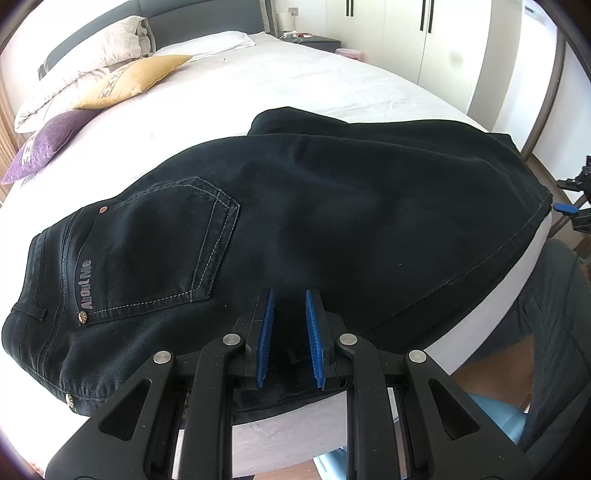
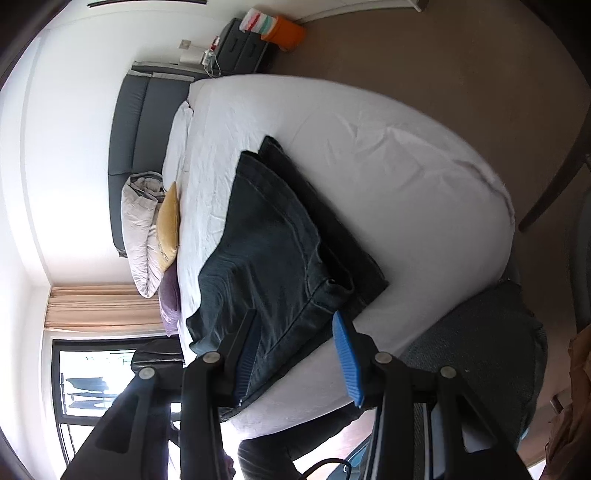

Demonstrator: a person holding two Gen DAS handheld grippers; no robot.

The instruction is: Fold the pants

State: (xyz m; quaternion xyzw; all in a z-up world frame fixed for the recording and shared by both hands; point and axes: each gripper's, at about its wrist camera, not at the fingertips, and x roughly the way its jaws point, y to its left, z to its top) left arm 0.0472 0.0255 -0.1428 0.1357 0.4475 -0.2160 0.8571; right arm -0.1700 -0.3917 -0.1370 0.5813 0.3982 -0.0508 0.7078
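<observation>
**Pants folded double at the bed's near edge**

Pillows are seen piled at the head of the bed [image 1: 314,81]: a rumpled pale duvet [image 1: 107,44], a yellow cushion [image 1: 136,79] and a purple cushion [image 1: 44,147], all well apart from the garment. A dark headboard [image 2: 133,122] is set against the wall, with a nightstand [image 2: 240,46] and an orange bin [image 2: 288,33] beyond it. White wardrobe doors [image 1: 424,33] are seen across the room. Nothing is laid on the sheet between the cushions and the cloth (only creases).

The pants [image 1: 295,206] are spread on the white sheet by the near edge, one dark layer laid over the other. A back pocket [image 1: 166,243] with pale stitching, rivets and a lettered label is turned upward, and the hem is seen toward the mattress edge.

The left gripper [image 1: 289,295] is held narrow over the near edge of the cloth, with a fold of dark fabric pinched between its blue pads [image 1: 266,332]. The right gripper [image 2: 293,321] is held partly spread; the cloth's corner lies between its fingers, unpressed.
</observation>
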